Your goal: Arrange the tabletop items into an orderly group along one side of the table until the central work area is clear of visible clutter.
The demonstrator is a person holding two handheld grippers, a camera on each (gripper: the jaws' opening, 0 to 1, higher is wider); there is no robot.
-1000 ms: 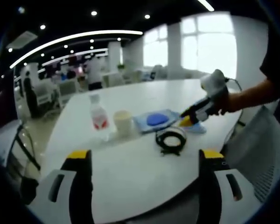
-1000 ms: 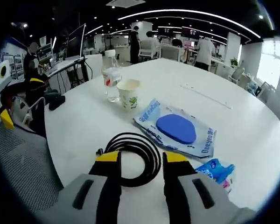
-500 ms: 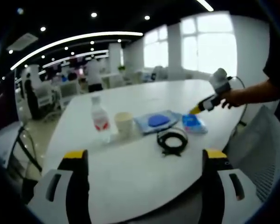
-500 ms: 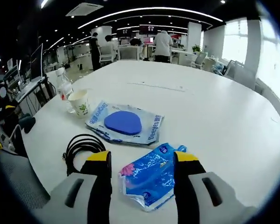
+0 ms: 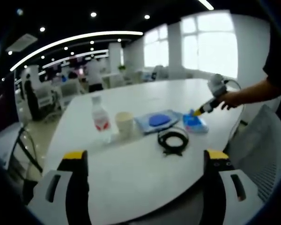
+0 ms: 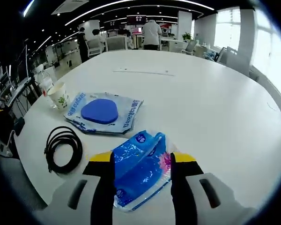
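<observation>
While the left gripper (image 5: 143,164) hangs apart, the right gripper (image 6: 143,161) straddles the blue packet (image 6: 141,165), jaws apart, on the worktop (image 6: 210,103).

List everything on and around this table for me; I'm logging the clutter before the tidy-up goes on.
Water bottle: one, clear with a red label, at the far end of the row.
Paper cup: one, cream, beside the bottle.
Flat packet: one, pale wrapper with a blue oval, next to the cup.
Cable coil: one, black, near the table edge.
Blue pouch: one, bright blue with a pink patch, between the right gripper's jaws.
Table: one, white, rounded.
Chair: one, grey mesh, at the table edge.
People: several, standing in the office behind.
Right gripper: yellow-tipped jaws open around the pouch.
Left gripper: jaws wide open, above the near table edge.
</observation>
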